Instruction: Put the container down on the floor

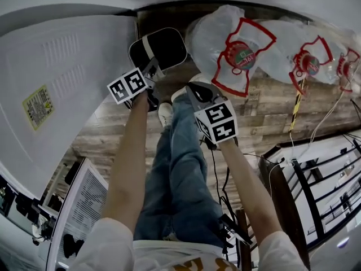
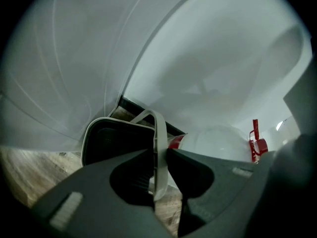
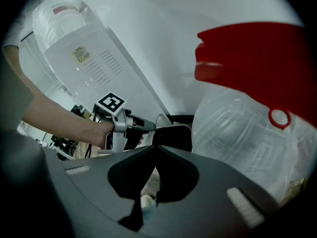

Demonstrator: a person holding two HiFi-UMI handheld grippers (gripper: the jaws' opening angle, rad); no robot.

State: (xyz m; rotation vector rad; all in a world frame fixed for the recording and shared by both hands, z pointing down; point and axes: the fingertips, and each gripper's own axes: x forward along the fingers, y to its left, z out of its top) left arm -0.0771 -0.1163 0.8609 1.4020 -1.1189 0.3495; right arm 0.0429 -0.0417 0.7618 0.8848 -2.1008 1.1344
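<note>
Holding the container (image 1: pixel 163 47) by its pale handle (image 2: pixel 159 133), our left hand-held gripper (image 2: pixel 159 151) has both jaws clamped flat against that strap, which stands upright between them. The container sits low at the far end of our reach, over the wooden floor (image 1: pixel 265 112), close to the dark skirting, between the white appliance (image 1: pixel 62 83) on the left and the nearest of the big clear bottles (image 1: pixel 225 33) on the right. We cannot tell from any view whether its base touches the boards or hangs just above them.

We judge the task close to its end. The container is at the spot, and what is left is to settle it fully, let the handle go and draw the hand-held gripper clear. None of that release shows yet.

Our right hand-held gripper (image 3: pixel 154 148) hangs free above our leg and shoe (image 1: pixel 164 114), jaws closed together with nothing between them.

As for contents, the container is black inside with a pale rim, and its hollow reads as plain dark. We cannot say whether anything lies in it. The bottles lie on their sides along the wall, with red caps and red carrying frames. Their walls look clear and crinkled, and we cannot tell how full they are.
</note>
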